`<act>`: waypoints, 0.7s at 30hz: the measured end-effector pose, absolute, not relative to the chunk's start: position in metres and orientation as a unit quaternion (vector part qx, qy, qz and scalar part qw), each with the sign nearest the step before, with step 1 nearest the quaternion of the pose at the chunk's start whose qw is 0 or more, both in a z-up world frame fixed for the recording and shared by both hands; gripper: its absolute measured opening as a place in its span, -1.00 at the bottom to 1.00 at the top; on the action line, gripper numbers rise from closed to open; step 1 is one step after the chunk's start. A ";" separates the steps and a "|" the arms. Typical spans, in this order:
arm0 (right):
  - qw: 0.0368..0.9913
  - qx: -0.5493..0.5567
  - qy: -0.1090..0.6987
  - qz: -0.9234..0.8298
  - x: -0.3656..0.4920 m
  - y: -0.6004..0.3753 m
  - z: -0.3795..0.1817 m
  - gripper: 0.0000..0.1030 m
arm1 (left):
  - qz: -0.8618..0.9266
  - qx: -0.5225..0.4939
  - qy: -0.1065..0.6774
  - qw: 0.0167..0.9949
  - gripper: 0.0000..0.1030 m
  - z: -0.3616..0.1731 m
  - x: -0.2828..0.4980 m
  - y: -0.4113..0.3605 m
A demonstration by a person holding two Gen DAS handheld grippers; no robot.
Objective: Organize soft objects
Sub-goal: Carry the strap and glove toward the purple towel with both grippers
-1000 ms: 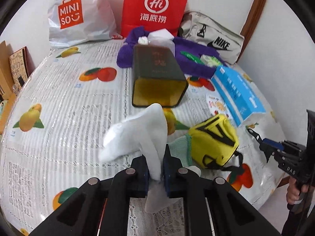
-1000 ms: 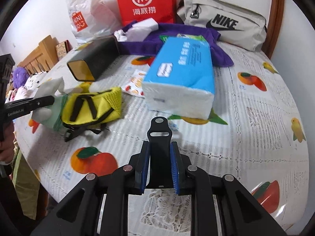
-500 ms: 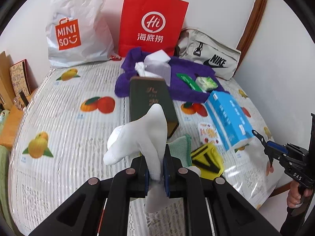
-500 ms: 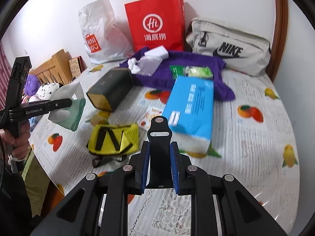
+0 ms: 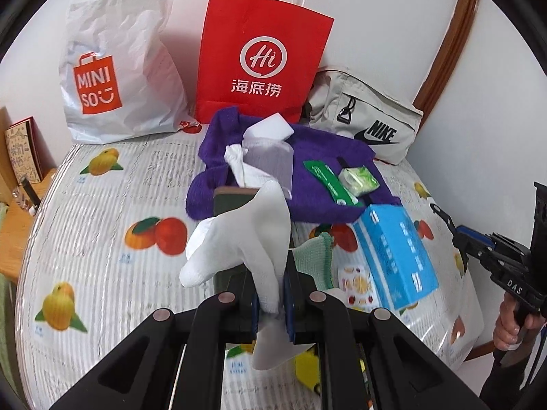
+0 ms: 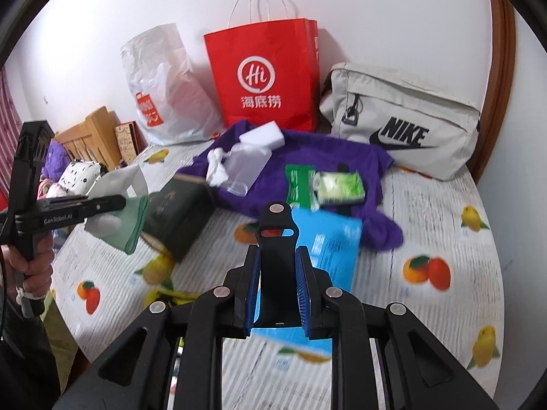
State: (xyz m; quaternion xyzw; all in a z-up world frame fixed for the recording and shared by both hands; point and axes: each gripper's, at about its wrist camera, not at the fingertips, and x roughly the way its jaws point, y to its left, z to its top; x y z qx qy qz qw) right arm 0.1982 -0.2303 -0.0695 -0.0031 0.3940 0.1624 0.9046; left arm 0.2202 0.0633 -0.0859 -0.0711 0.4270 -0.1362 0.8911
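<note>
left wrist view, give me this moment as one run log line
left tongs: shut on white fabric sock, held above fruit-print table | right tongs: shut on black plastic strap piece | dark green box: on table

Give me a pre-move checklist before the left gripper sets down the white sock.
1. White sock clamped in left gripper: ok.
2. Sock lifted clear of the table: ok; it hangs in the air in the right wrist view.
3. A green cloth hangs with the sock; whether it is in the grip: cannot tell.
4. Right gripper free to help: not ok, shut on a black strap.
5. Drop spot chosen: cannot tell; the purple cloth already carries clutter.
</note>
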 end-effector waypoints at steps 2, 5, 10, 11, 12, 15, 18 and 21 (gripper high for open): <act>0.906 -0.003 0.392 0.161 0.210 -0.231 -0.067 -0.60 | -0.137 -0.072 0.428 0.890 -0.78 -0.085 0.230 0.062; 0.906 -0.005 0.392 0.160 0.233 -0.233 -0.066 -0.60 | -0.138 -0.076 0.429 0.890 -0.78 -0.084 0.245 0.062; 0.904 -0.007 0.397 0.157 0.274 -0.236 -0.071 -0.60 | -0.140 -0.076 0.433 0.887 -0.78 -0.085 0.271 0.059; 0.904 -0.005 0.398 0.157 0.283 -0.237 -0.073 -0.60 | -0.140 -0.075 0.433 0.887 -0.78 -0.085 0.277 0.058; 0.904 -0.003 0.398 0.156 0.290 -0.239 -0.074 -0.60 | -0.140 -0.074 0.434 0.887 -0.78 -0.085 0.283 0.057; 0.904 -0.005 0.403 0.139 0.316 -0.244 -0.081 -0.60 | -0.142 -0.080 0.438 0.884 -0.78 -0.086 0.299 0.057; 0.901 -0.007 0.414 0.125 0.338 -0.247 -0.090 -0.60 | -0.143 -0.091 0.441 0.881 -0.78 -0.088 0.319 0.057; 0.898 -0.011 0.424 0.119 0.355 -0.249 -0.100 -0.60 | -0.152 -0.102 0.444 0.877 -0.78 -0.092 0.336 0.054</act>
